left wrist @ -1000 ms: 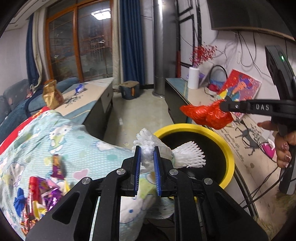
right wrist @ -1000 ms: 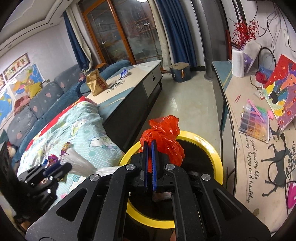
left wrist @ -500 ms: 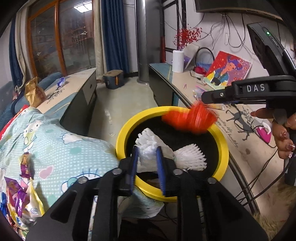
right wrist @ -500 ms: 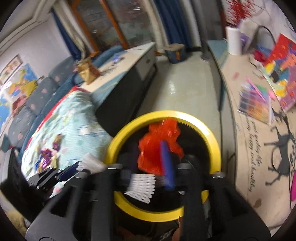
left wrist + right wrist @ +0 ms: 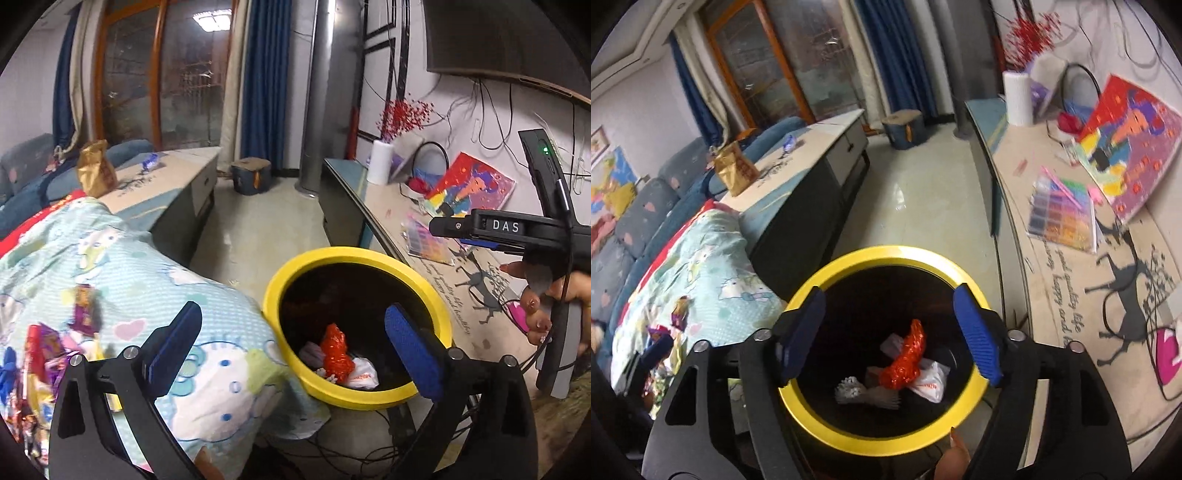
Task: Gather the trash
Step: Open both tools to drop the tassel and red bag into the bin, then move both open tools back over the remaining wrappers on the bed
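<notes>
A living room with blue curtains, a wood-framed glass door and a pale tiled floor fills the background. At far left a grey-blue sofa (image 5: 646,206) runs along the wall, and a cartoon-print blanket (image 5: 122,280) is spread in front of it, with a heap of shiny candy wrappers (image 5: 40,354) lying on its near left part. Behind the blanket stands a low bench (image 5: 812,155) carrying a gold snack bag (image 5: 733,171).

The left gripper (image 5: 291,347) hovers over the blanket's edge and the bin, its fingers (image 5: 412,350) opening wide with nothing between them. The yellow-rimmed bin (image 5: 886,254) stands on the floor, just beside the blanket. At the bottom of it lie the red plastic bag (image 5: 905,360), white foam netting (image 5: 853,387) and a white plastic bag (image 5: 932,380), the red one on top of the others.

The right gripper (image 5: 888,332) hangs above the bin, its fingers (image 5: 977,334) also opening and empty. In the left view a hand (image 5: 543,302) grips its handle. To the right, the long bench (image 5: 1067,266) by the wall holds a tray of coloured beads (image 5: 1062,214), a bright mosaic picture (image 5: 1126,144) and a white vase (image 5: 1017,98) of red berries.
</notes>
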Available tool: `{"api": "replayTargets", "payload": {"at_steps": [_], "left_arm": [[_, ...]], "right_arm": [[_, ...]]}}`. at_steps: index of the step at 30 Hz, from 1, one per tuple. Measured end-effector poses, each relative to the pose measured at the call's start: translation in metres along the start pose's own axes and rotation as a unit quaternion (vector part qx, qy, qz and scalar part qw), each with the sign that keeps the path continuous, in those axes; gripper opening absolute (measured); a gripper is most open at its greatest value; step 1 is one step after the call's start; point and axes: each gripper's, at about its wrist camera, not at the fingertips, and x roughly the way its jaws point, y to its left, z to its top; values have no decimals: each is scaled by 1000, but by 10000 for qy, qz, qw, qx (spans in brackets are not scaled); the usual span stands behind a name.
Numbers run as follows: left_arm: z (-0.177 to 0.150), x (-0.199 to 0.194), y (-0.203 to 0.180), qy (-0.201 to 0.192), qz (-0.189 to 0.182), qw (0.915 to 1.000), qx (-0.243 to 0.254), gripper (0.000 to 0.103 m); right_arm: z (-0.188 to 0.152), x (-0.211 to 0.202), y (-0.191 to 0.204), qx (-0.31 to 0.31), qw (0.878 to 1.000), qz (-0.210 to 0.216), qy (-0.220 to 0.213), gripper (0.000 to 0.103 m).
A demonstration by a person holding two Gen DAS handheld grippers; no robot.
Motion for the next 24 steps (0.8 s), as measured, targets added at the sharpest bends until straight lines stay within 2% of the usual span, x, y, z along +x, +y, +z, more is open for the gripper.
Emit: {"api": "replayTargets", "payload": {"at_steps": [15, 18, 24], "left_arm": [[5, -44, 38, -377, 552, 9975, -246, 97], [6, -54, 46, -456, 652, 9963, -321, 97], [4, -75, 64, -619, 904, 9931, -409, 97]], "right_arm": [[-6, -14, 52, -627, 9969, 395, -268, 69], [-8, -19, 65, -811, 9949, 490, -355, 78], [-14, -24, 89, -1048, 9913, 699, -388, 78]]}}
